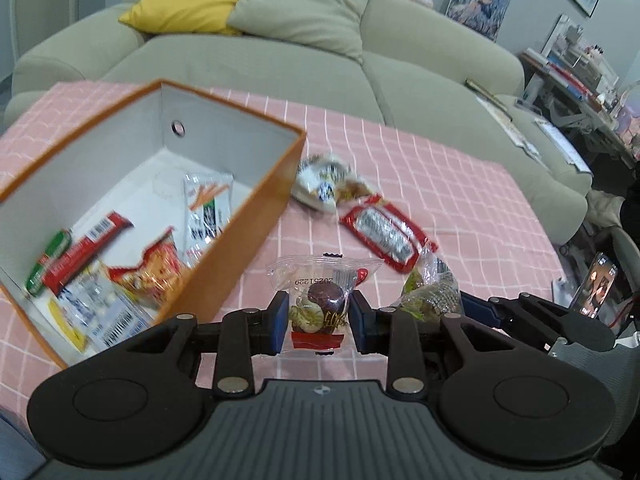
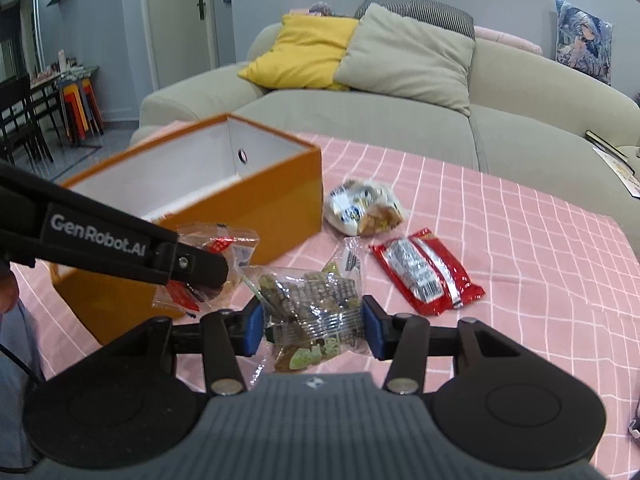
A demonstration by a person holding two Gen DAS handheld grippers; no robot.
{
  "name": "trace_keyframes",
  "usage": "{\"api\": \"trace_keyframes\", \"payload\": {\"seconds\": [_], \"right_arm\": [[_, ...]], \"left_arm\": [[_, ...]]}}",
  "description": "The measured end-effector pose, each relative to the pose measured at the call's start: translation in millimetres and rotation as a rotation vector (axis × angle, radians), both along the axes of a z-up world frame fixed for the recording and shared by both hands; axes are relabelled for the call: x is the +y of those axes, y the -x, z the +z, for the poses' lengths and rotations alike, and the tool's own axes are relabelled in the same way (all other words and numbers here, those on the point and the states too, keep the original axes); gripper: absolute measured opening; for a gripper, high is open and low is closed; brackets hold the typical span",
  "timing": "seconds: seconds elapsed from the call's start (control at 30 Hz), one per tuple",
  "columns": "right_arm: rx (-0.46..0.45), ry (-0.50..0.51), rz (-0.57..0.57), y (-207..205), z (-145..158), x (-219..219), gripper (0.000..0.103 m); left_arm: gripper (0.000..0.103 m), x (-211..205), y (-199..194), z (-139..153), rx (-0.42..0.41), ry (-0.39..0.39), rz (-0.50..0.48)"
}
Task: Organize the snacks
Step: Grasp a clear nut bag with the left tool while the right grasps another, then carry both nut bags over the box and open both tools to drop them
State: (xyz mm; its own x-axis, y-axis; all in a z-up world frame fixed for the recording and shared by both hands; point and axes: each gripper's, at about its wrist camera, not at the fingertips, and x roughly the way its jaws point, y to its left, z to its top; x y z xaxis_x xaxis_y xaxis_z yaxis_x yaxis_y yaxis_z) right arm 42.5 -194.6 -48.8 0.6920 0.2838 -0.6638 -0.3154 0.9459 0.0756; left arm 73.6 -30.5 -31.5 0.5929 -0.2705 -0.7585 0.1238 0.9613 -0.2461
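A: Why is each gripper carrying a packet at once?

B: My guess is it saves a trip. The box (image 1: 256, 216) on the table (image 1: 460, 200) already holds several snacks, so both packets probably go there next. The left gripper (image 1: 319, 316) has its fingers closed most of the way on a clear chocolate packet (image 1: 320, 304). The right gripper (image 2: 313, 322) has its fingers pressed on a crinkly green snack bag (image 2: 316, 312).

A: Where does the chocolate packet sit between the fingers?

B: Right in the middle, 1 blue pad (image 1: 280, 316) on each side of it. Its sealed top sticks out toward 12 o'clock and its red bottom edge hangs toward 6 o'clock.

A: And the green bag?

B: It fills the whole gap, bulging past the pads toward 12 and 6 o'clock. It looks soft, so I expect it to sag.

A: Where is the box from there?

B: In the left wrist view it opens at about 10 o'clock of the fingers, just beside them. In the right wrist view it is at 11 o'clock, behind the left gripper.

A: What is left on the table?

B: 2 things: a red packet (image 2: 428, 276) at 1 o'clock of the right fingers, and a white bag (image 2: 362, 208) farther out near 12 o'clock, close to the box corner.
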Motion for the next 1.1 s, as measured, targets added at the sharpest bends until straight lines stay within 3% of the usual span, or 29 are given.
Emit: {"api": "trace_keyframes", "payload": {"seconds": [0.3,0.6,0.8,1.1], "right_arm": [[-0.079,-0.006,0.084,-13,34,27,0.047],[-0.134,0.060,0.229,-47,61,79,0.047],[-0.135,0.122,0.316,-69,60,110,0.047],[-0.071,0.277,0.407,-102,32,147,0.047]], "left_arm": [[0.035,36,-10,31,-0.068,-0.032,0.051],[0.035,74,-41,48,-0.085,-0.125,0.085],[0.035,93,-66,42,-0.050,-0.157,0.069],[0.035,111,-101,4,0.053,-0.203,0.051]]}}
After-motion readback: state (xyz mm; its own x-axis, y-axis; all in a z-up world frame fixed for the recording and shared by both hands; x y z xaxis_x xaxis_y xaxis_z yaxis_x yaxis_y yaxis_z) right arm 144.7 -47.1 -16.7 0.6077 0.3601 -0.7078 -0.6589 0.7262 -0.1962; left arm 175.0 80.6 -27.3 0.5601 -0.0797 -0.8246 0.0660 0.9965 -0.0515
